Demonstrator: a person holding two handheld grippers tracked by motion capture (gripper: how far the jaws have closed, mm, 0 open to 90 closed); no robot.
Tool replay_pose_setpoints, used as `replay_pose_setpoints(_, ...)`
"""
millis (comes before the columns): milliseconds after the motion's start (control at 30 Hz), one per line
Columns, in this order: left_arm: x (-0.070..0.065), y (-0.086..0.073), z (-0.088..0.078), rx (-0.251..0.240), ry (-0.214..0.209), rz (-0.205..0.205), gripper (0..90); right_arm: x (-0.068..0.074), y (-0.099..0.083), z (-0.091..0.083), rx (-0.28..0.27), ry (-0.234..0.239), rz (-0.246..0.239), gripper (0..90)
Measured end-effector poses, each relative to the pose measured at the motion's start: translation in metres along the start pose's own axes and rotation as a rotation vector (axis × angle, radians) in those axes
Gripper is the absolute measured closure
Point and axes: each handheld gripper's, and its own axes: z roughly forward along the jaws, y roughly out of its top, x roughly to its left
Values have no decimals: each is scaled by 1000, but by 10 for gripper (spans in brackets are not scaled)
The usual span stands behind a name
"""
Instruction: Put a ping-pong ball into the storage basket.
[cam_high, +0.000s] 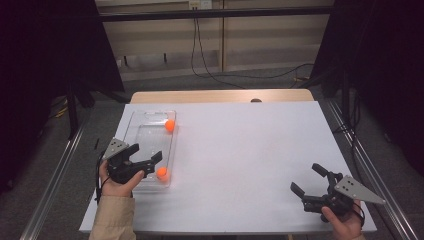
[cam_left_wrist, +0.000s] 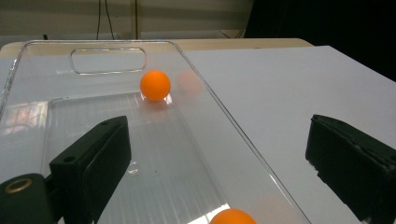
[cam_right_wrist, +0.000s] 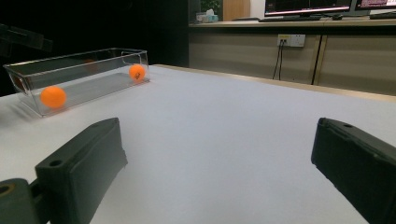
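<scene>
Orange balls: one (cam_high: 162, 173) at the near end of the clear tray (cam_high: 134, 129), one (cam_high: 170, 125) at the far end, walls containing both. Left gripper (cam_high: 148, 159), jaws apart and empty, hovers above the near ball; right gripper (cam_high: 309, 179), jaws apart, waits near right.

High view: looks forward and down from above the near edge of the bench (cam_high: 250, 150). Left gripper view: sits close and low over the clear tray (cam_left_wrist: 196, 70), facing along it. Right gripper view: skims the bench from farther off, probably from the opposite corner. All three share the tray and two orange balls (cam_right_wrist: 53, 96).
</scene>
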Motion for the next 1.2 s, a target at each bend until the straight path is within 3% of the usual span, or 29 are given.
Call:
replay_pose_setpoints(633,-8,-13,-6,-47,-14,24,50,0,0,-1,0,0,-4,19)
replay_pose_setpoints(1200,-17,-27,-8,-59,-46,63,50,0,0,-1,1,-1,-6,19)
